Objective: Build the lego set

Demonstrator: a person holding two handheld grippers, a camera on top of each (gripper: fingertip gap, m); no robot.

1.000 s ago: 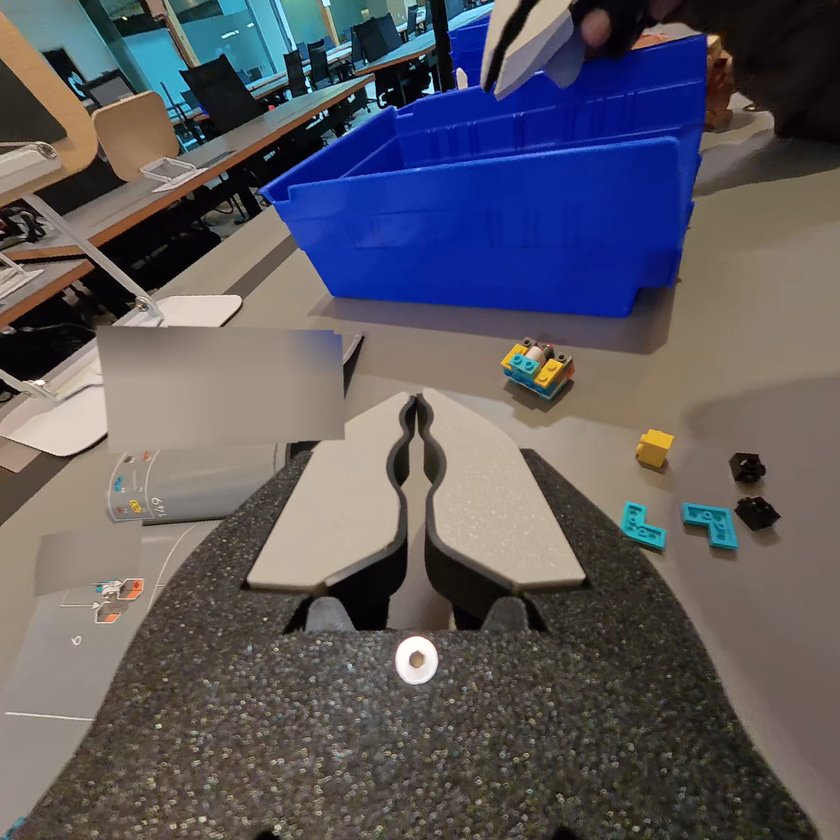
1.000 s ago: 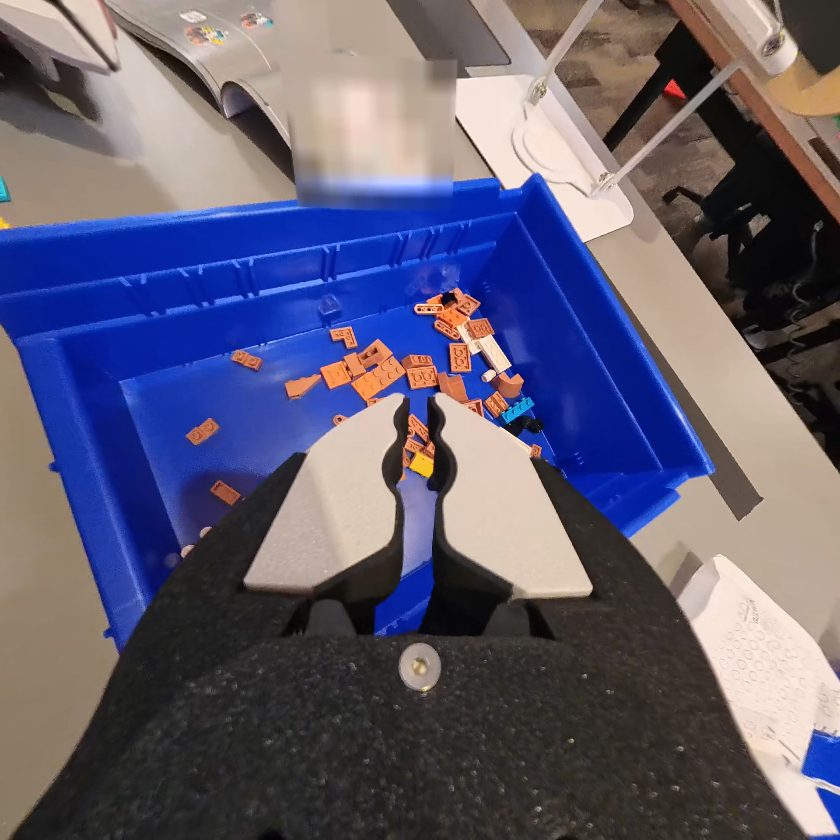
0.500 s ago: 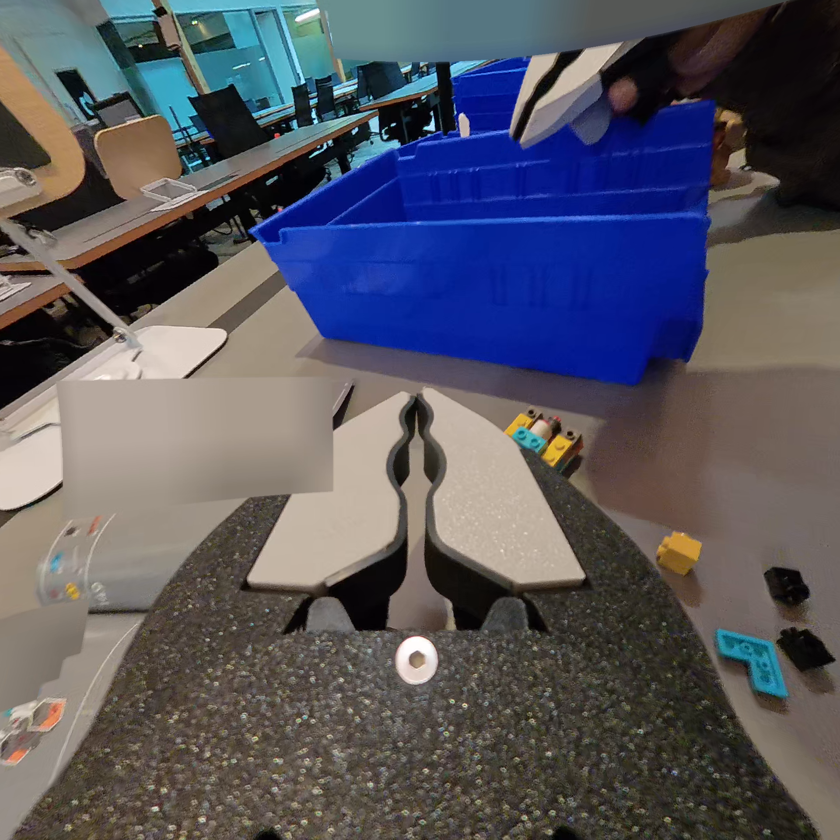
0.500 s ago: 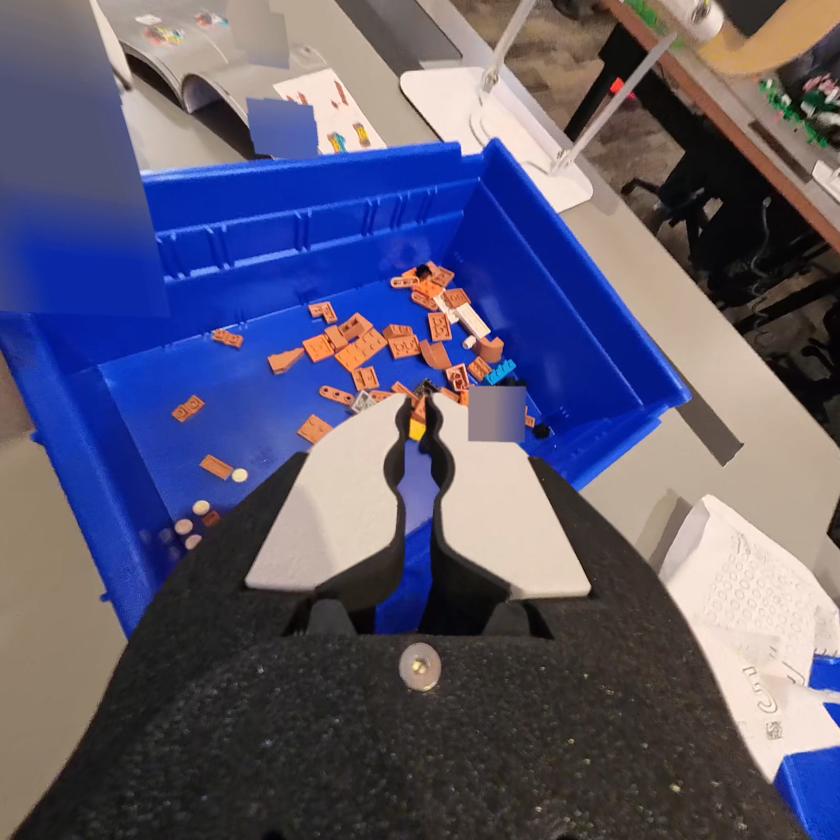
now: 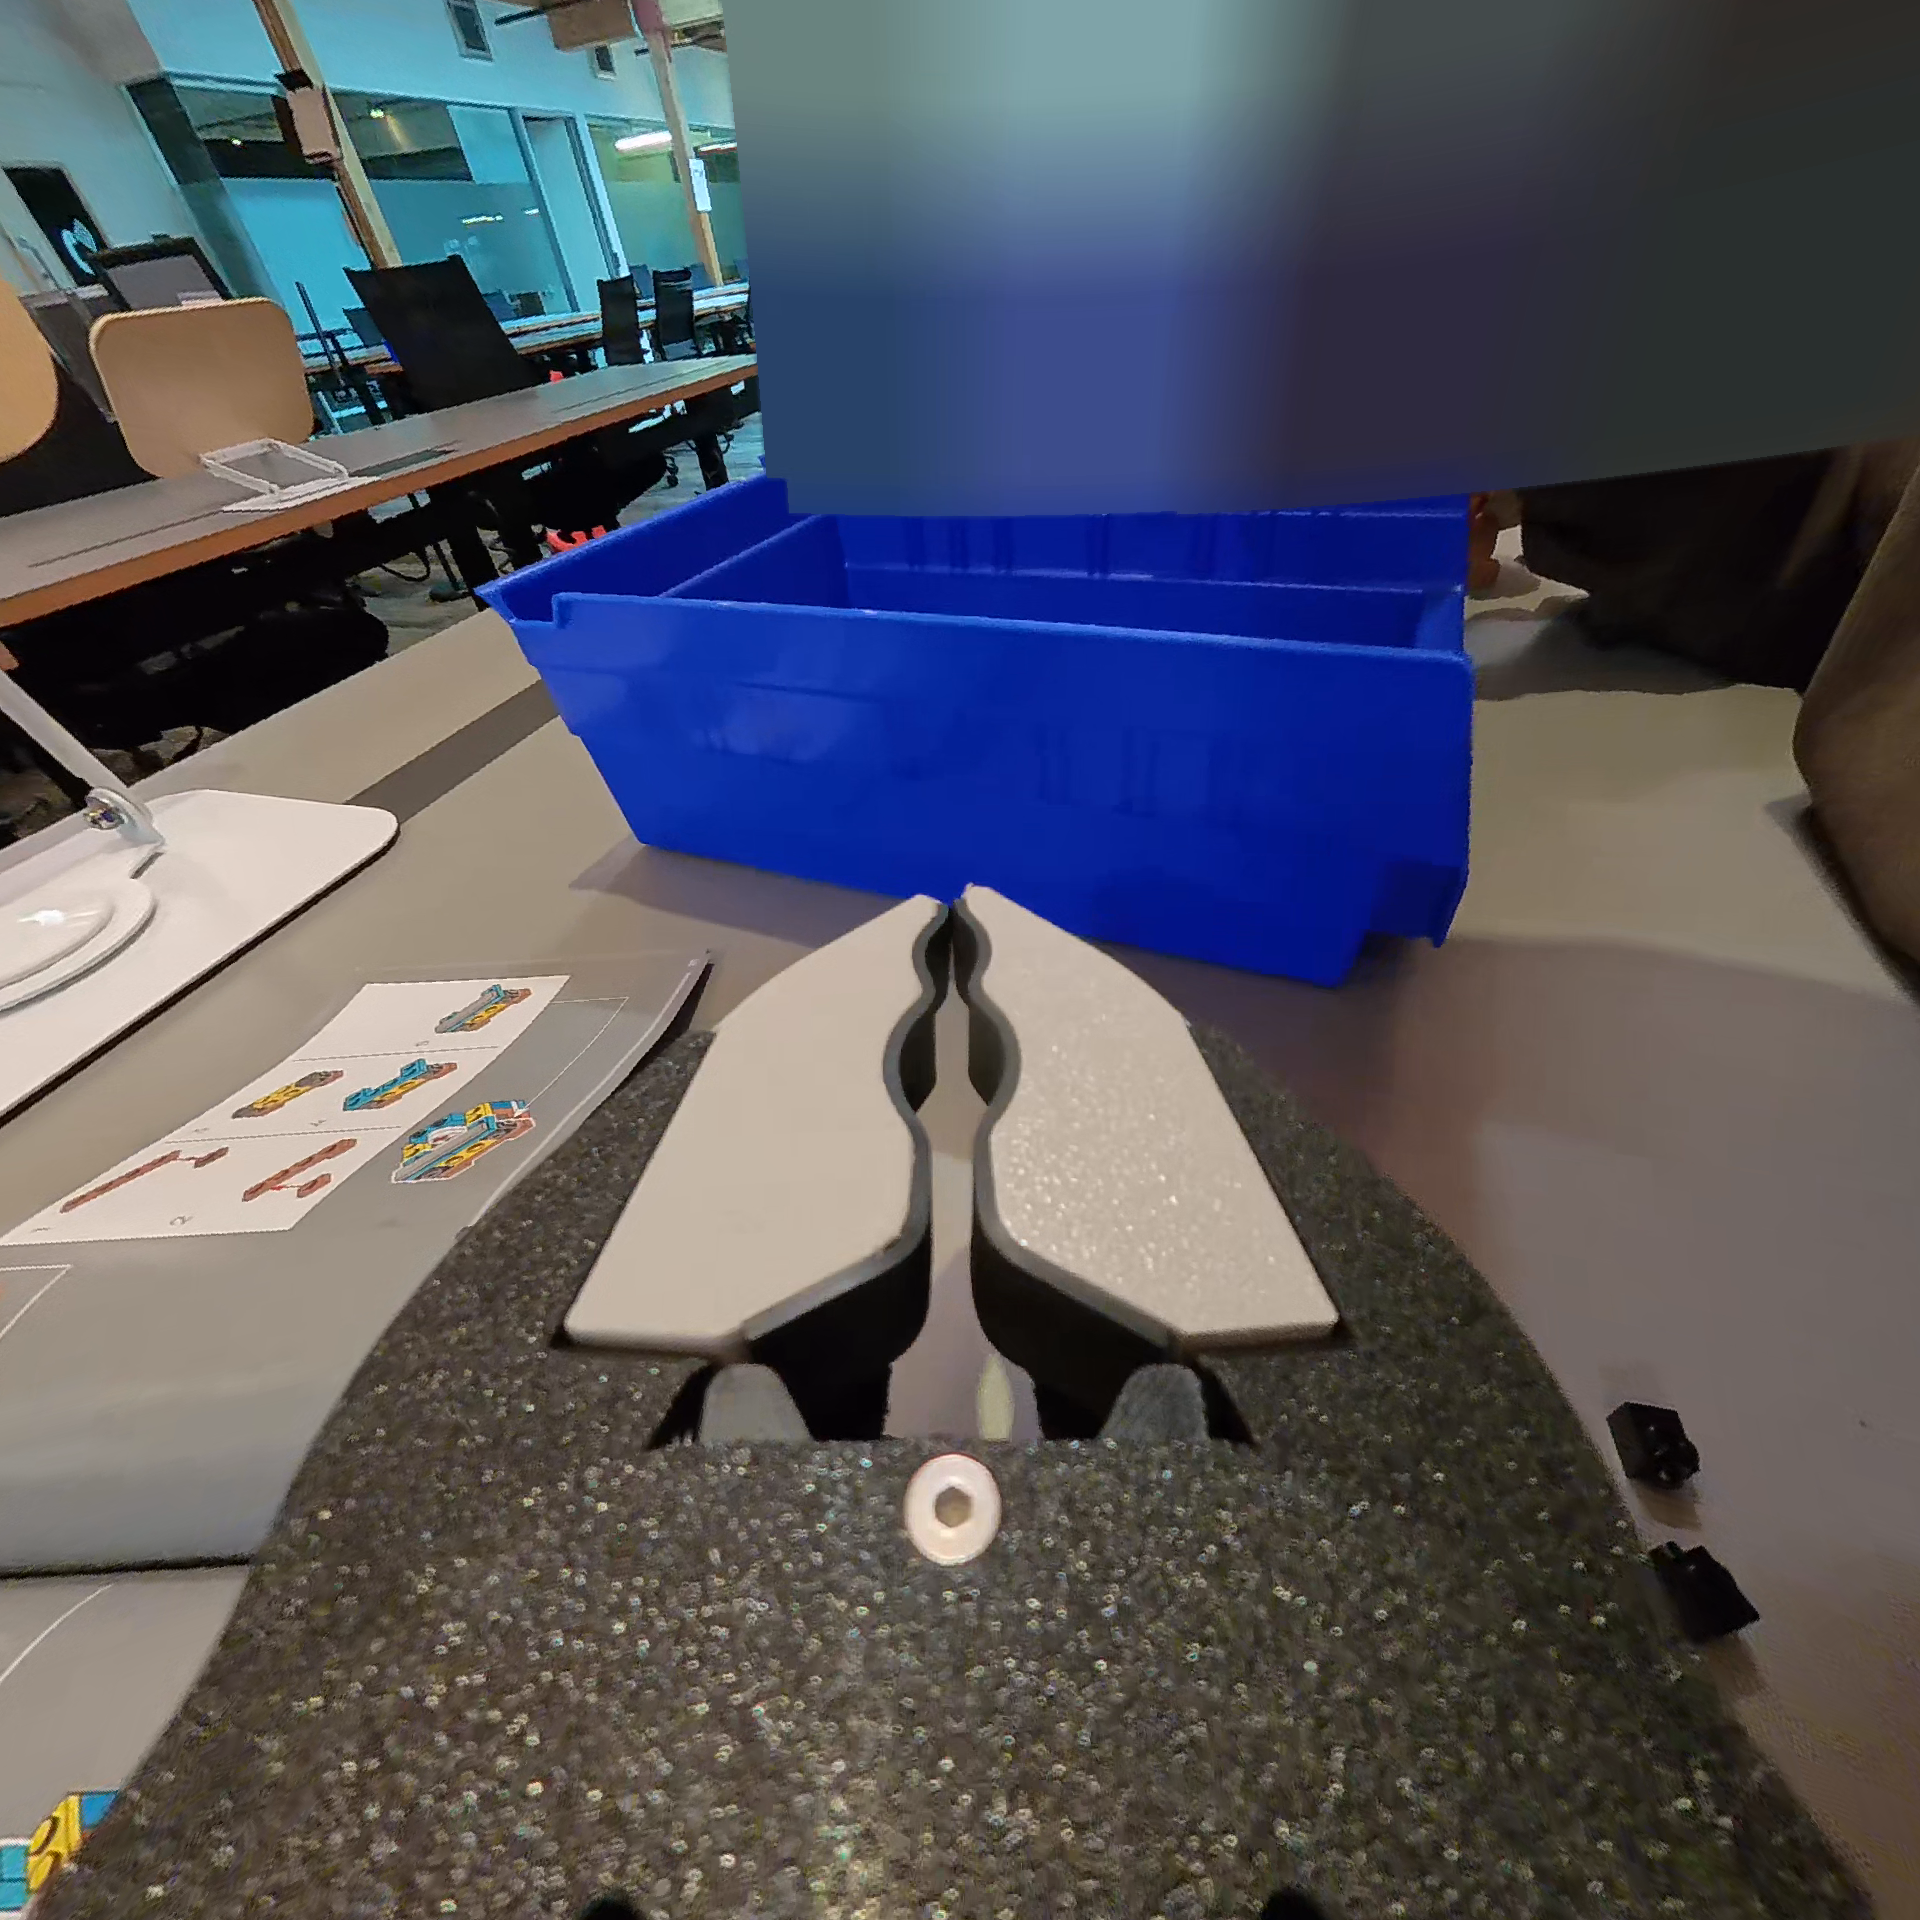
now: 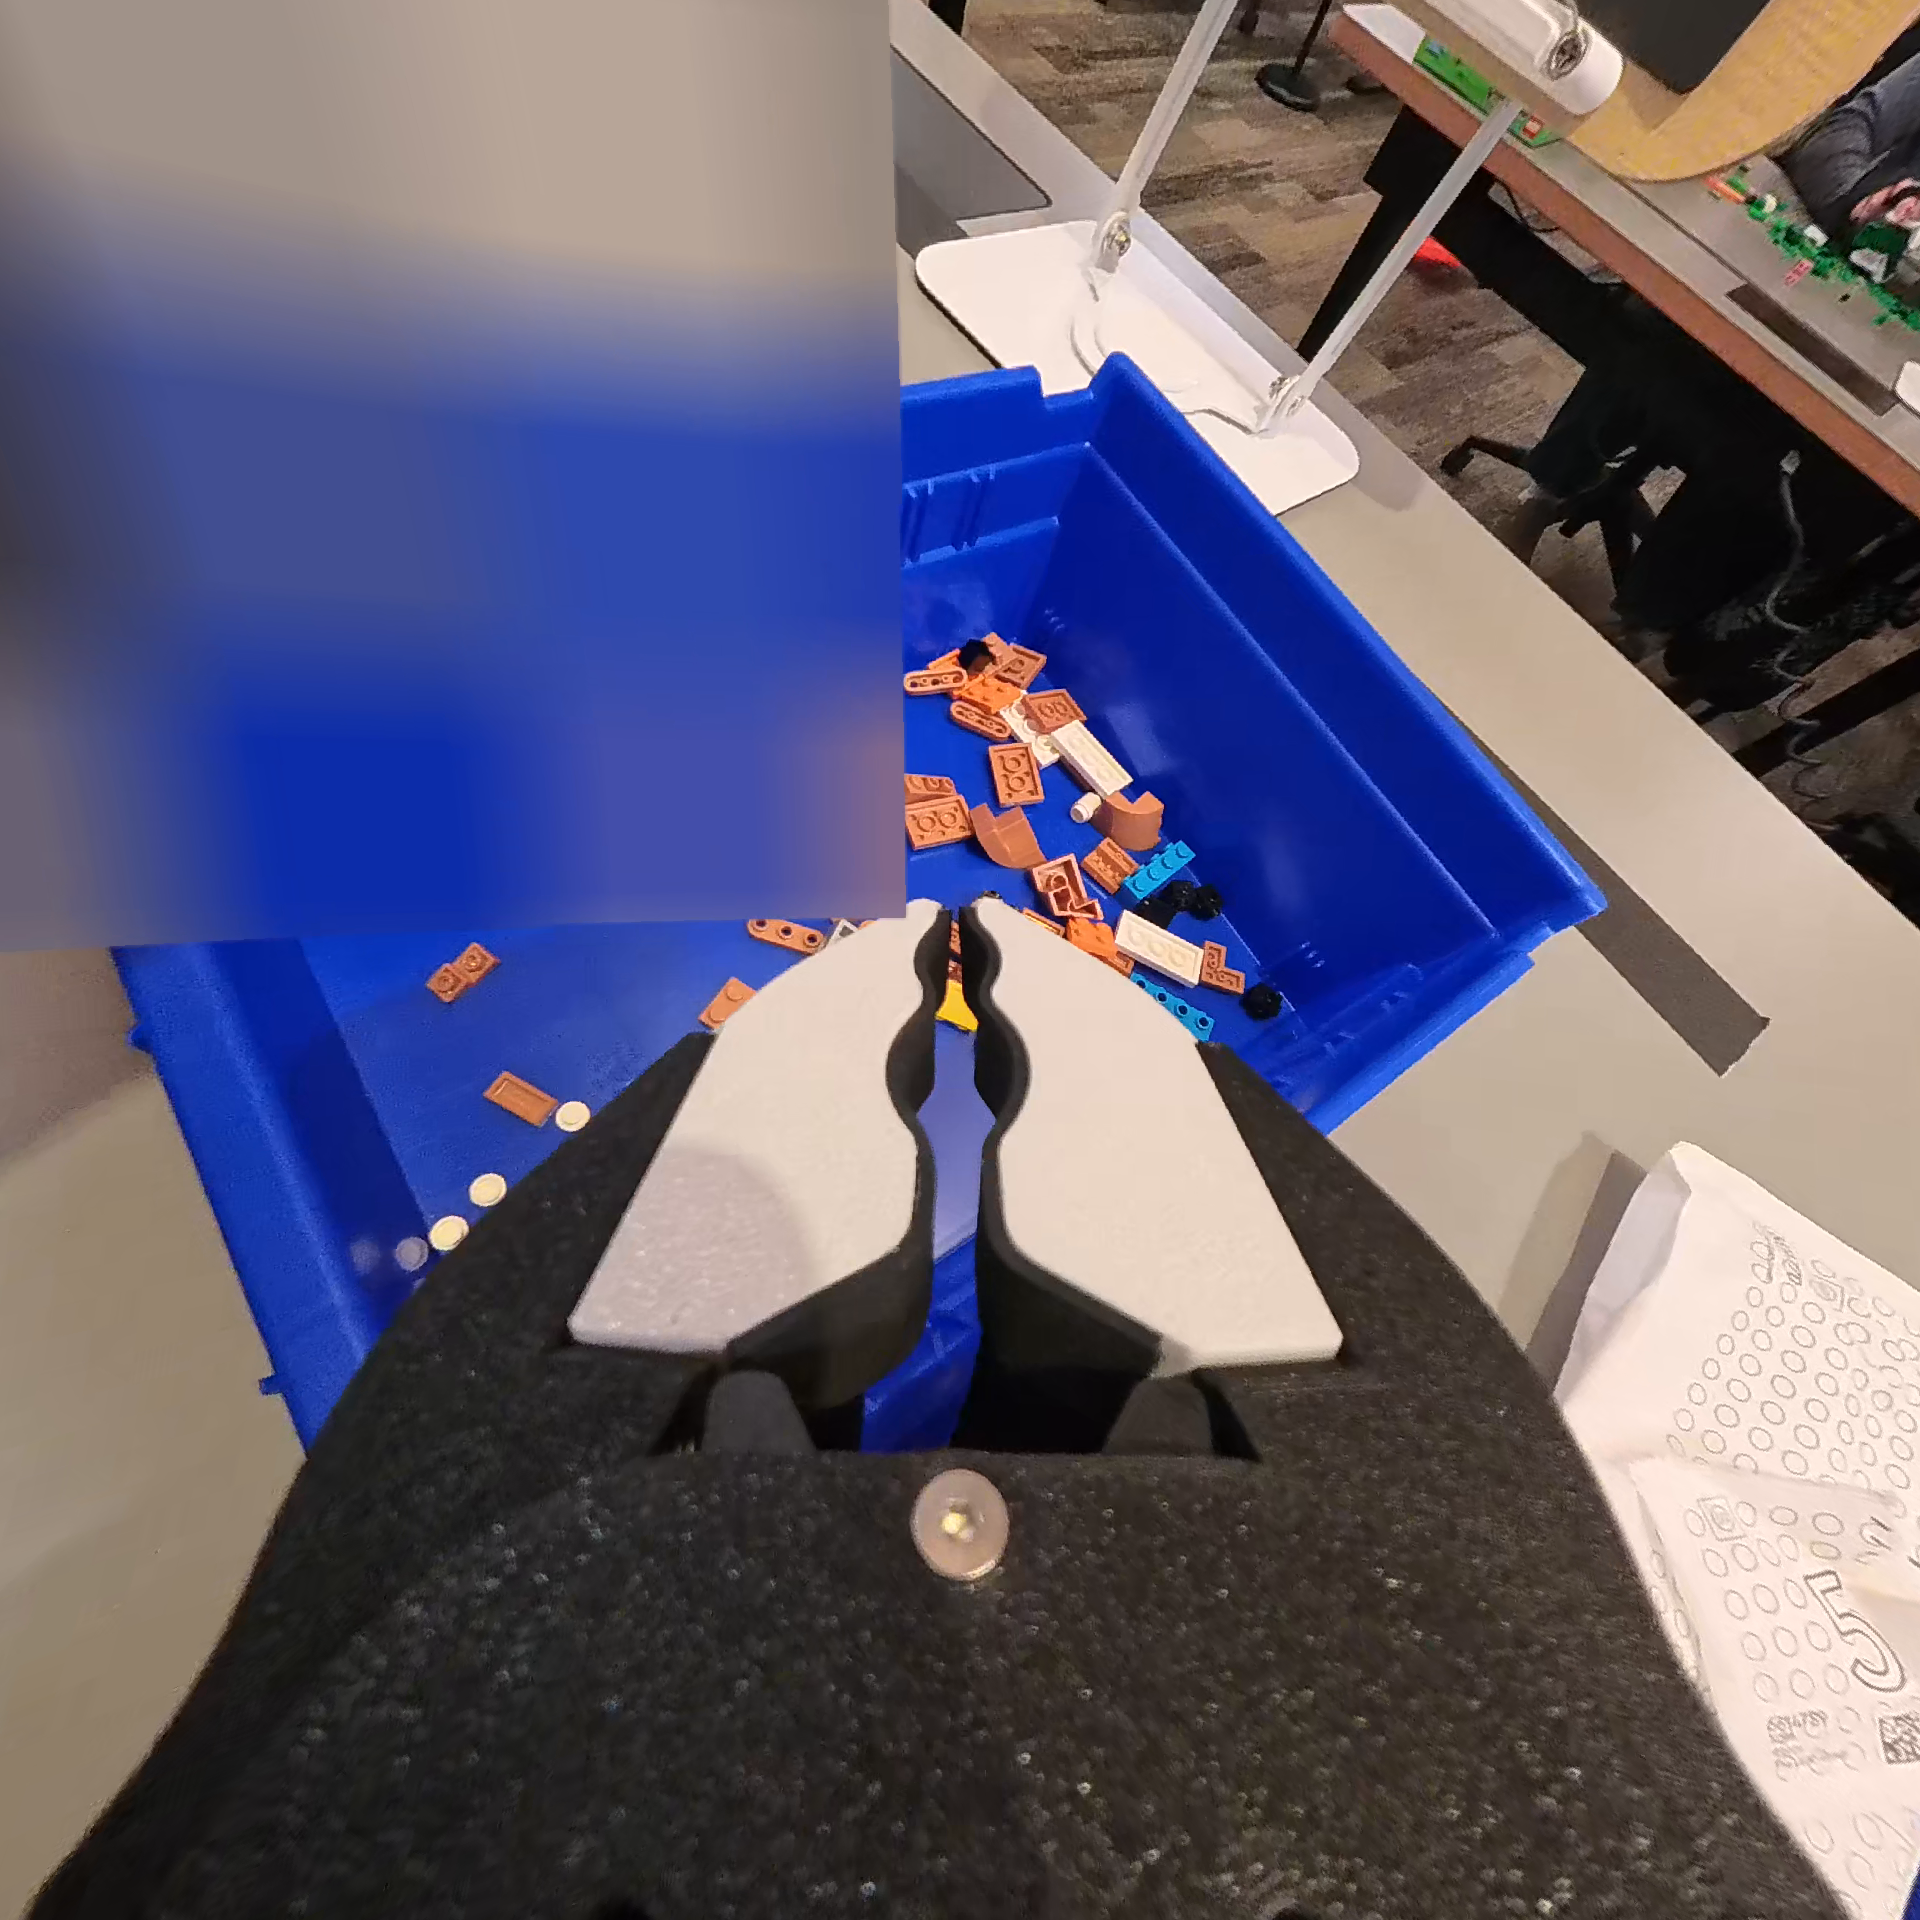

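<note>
My left gripper point(image 5: 954, 909) is shut with nothing between its tips. It is low over the grey table and points at the near wall of the blue bin point(image 5: 1039, 748). Two small black pieces point(image 5: 1652, 1442) lie on the table to its right. My right gripper point(image 6: 954, 916) hangs over the same blue bin point(image 6: 1351, 665), and its tips stand together. Below it lie several loose bricks: an orange-brown pile point(image 6: 1023, 774), a yellow brick point(image 6: 954, 1010) seen through the finger gap, a white plate point(image 6: 1155, 948) and a blue plate point(image 6: 1158, 871).
An open instruction booklet point(image 5: 343, 1101) lies left of my left gripper. A white lamp base point(image 5: 156, 883) stands beyond it and also shows in the right wrist view point(image 6: 1132, 343). A white printed paper bag point(image 6: 1766, 1455) lies right of the bin. Desks and chairs stand beyond the table edge. Across from one pair of fingers to the other is roughly 20 centimetres. My right gripper is the nearer one to the white plate point(image 6: 1155, 948): about 15 centimetres, against 30 centimetres.
My right gripper's fingers went from a small gap to together above the bin. My left gripper swung left and lowered; the small build and coloured pieces left its view.
</note>
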